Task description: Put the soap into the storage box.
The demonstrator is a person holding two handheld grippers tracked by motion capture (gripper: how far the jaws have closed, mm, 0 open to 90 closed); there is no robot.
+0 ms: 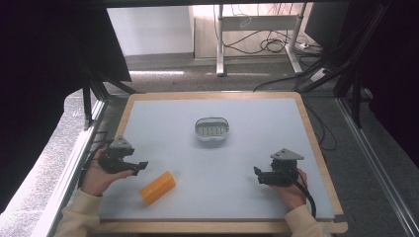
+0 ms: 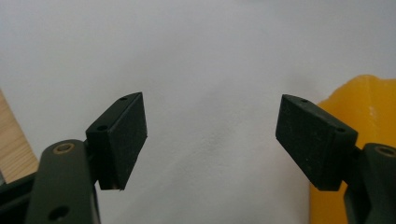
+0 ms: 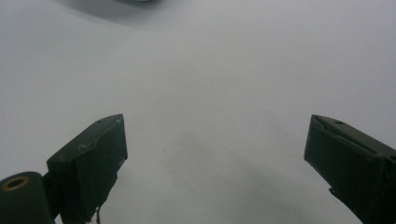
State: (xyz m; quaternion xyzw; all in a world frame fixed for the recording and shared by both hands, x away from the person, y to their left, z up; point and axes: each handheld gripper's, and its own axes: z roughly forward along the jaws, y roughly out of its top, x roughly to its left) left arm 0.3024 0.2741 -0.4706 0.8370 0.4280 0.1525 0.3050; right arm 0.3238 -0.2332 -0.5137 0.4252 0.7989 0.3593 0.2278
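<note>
On the table, a dish sits behind centre, well apart from all else. A block lies on its side toward the near left edge. The left gripper sits at the left edge, just left of and slightly behind the block, apart from it; in the left gripper view the block lies beyond one jaw. The right gripper sits near the right edge, well right of the block, before the dish.

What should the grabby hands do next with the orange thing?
Probably slide the left gripper toward the orange plastic block and straddle it: its jaws are open, the block lies just beside them, and the right gripper is farther off.
</note>
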